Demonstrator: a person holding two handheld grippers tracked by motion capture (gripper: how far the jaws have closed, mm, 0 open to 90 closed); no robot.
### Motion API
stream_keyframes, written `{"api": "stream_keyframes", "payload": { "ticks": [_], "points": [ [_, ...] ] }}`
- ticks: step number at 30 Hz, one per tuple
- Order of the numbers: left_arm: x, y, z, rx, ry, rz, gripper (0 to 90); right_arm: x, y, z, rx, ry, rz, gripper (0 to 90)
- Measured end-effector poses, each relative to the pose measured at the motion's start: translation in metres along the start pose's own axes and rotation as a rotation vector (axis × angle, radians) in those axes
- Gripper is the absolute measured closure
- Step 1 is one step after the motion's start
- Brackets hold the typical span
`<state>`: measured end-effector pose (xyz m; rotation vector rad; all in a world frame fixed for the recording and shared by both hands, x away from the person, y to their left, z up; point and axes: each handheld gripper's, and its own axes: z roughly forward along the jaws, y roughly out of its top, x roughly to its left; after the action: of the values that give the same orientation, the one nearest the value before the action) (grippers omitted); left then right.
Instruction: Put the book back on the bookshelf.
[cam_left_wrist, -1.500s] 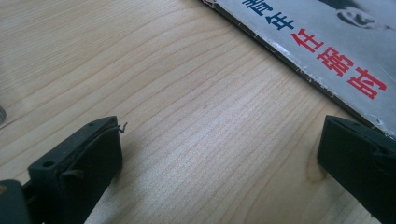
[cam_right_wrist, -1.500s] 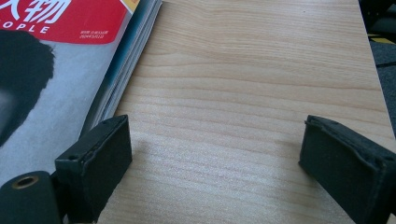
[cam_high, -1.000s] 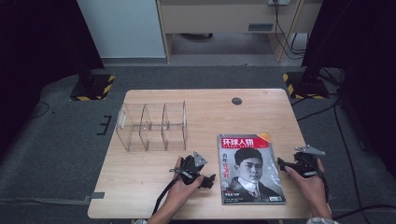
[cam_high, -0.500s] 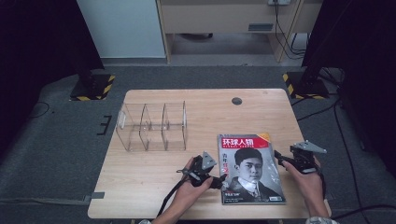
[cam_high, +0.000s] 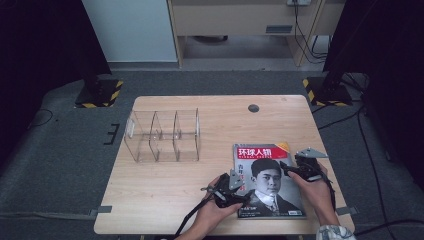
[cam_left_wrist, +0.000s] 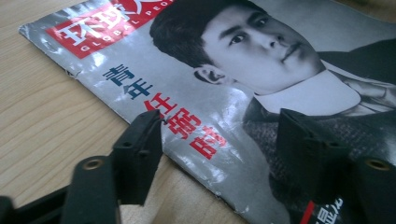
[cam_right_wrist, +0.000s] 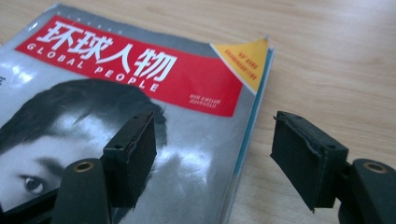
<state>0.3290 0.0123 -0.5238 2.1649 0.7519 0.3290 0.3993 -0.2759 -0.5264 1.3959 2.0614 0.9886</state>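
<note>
The magazine (cam_high: 269, 180) lies flat on the pale wood-grain bench (cam_high: 165, 190), near its front edge and well to the right of the clear acrylic organiser (cam_high: 162, 136), which has three upright compartments. The cover is glossy, with a red title band, a yellow triangular corner flash and a greyscale portrait; its spine edge is slightly scuffed.

The left tongs (cam_high: 240, 186) sit at the magazine's left edge. Their jaws have just been closing and stand at a medium gap, straddling the spine edge in the left gripper view, one pad (cam_left_wrist: 140, 140) over the bare wood, the other over the cover; neither presses the paper.

The right tongs (cam_high: 289, 170) sit at the magazine's right edge. Their jaws have just been closing and straddle that edge, pads apart, without gripping.
</note>
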Motion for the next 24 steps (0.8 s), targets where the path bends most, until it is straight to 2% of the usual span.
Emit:
{"api": "stream_keyframes", "payload": {
  "ticks": [2, 4, 5, 7, 9, 13, 16, 24],
  "points": [
    [-0.001, 0.000, 0.000, -0.005, -0.004, 0.001, 35.8, 0.000, -0.001, 0.001, 0.012, 0.002, -0.005, 30.4],
    [-0.002, 0.000, 0.001, -0.002, -0.012, 0.004, 36.0, -0.001, -0.002, 0.001, 0.011, 0.014, 0.022, 29.3],
    [-0.003, -0.002, 0.004, 0.021, -0.013, 0.018, 36.0, -0.001, -0.003, 0.002, 0.016, 0.023, 0.018, 28.9],
    [-0.004, -0.003, 0.005, 0.015, -0.010, 0.024, 35.8, 0.000, -0.004, 0.004, 0.033, 0.025, 0.015, 28.4],
    [-0.006, -0.004, 0.006, 0.017, 0.003, 0.047, 36.4, 0.001, -0.004, 0.004, 0.030, 0.032, 0.017, 28.7],
    [-0.006, -0.004, 0.007, 0.011, 0.002, 0.049, 36.2, 0.001, -0.004, 0.004, 0.031, 0.059, 0.028, 31.7],
    [-0.006, -0.005, 0.008, 0.008, -0.003, 0.049, 36.3, 0.001, -0.004, 0.004, 0.031, 0.060, 0.022, 32.0],
    [-0.004, -0.006, 0.008, -0.002, -0.015, 0.044, 36.4, 0.002, -0.002, -0.006, -0.023, 0.078, 0.038, 40.7]
  ]
}}
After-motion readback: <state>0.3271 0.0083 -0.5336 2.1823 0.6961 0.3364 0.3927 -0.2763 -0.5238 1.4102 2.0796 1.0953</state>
